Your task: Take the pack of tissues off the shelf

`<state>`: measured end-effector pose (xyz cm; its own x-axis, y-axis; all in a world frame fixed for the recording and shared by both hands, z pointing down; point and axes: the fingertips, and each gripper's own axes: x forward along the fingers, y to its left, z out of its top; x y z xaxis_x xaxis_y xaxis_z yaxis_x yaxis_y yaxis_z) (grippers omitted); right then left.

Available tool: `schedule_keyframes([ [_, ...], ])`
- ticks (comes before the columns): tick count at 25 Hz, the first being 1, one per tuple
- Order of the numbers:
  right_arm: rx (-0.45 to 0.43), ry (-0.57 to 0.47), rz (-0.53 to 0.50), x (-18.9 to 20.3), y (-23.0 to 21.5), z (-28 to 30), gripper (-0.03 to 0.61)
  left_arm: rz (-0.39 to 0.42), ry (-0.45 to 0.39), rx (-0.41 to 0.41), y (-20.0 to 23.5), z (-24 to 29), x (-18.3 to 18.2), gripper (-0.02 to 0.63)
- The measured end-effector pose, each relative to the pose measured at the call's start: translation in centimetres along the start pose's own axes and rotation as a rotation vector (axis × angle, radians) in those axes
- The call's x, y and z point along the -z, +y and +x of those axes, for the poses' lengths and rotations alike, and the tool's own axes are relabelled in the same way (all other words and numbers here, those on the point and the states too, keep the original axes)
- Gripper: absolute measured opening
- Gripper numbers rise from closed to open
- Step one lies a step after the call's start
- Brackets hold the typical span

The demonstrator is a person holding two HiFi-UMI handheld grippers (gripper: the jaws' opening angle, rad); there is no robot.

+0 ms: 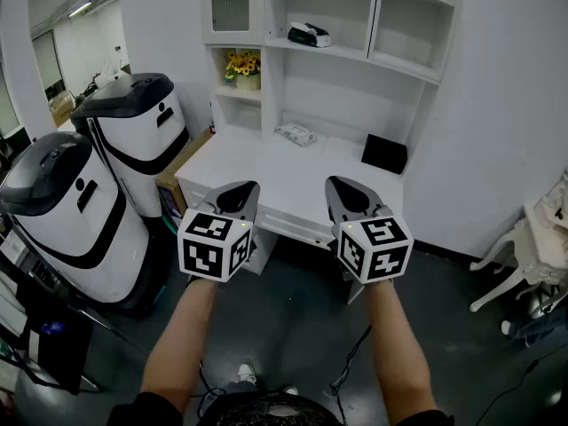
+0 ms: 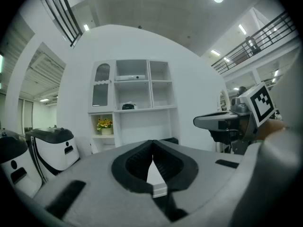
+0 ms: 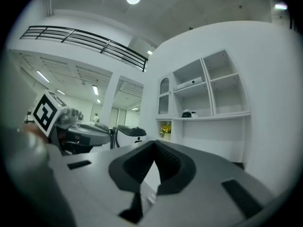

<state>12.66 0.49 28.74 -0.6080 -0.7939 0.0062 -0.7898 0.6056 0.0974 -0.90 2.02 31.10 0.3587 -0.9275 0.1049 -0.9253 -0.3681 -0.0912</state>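
**Head view.** The left gripper (image 1: 240, 193) and right gripper (image 1: 348, 193) are held side by side, apart from each other, before the near edge of a white tabletop (image 1: 275, 171). The pack (image 1: 295, 133) lies flat at the back of the tabletop, in the recess under the middle shelf (image 1: 346, 52). It is well apart from both grippers. A black-and-white object (image 1: 309, 34) sits on that shelf. Flowers (image 1: 243, 64) stand in the small left niche, and a black box (image 1: 384, 153) lies at the tabletop's right, near the wall.

**Gripper views.** Each shows its own jaws together, tips touching, with nothing between them. Each also shows the other gripper off to one side, and a high railing (image 3: 85, 41) that the head view lacks. Neither shows the pack, because the gripper bodies cover the lower part of the recess. The flowers and the shelf object appear in both.

**Head view only.**
- 2 white-and-black machines (image 1: 133, 131) stand left of the tabletop.
- A white chair (image 1: 524, 256) stands at the right.
- A cable (image 1: 351, 362) lies on the dark floor (image 1: 293, 309).

The tabletop between the pack and the near edge is bare, and the pack touches nothing beside it.
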Motion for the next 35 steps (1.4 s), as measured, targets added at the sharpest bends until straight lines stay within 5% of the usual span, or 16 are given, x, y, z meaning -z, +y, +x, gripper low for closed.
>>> schedule_keyframes([
  [17,-0.028,-0.009,-0.026,0.0,-2.6,1.0,0.054,0.001,-0.004,-0.025,0.1,2.0,-0.3,0.009],
  [35,0.093,0.014,-0.044,-1.3,-9.0,17.8,0.143,0.029,-0.032,0.114,11.6,18.0,-3.0,0.009],
])
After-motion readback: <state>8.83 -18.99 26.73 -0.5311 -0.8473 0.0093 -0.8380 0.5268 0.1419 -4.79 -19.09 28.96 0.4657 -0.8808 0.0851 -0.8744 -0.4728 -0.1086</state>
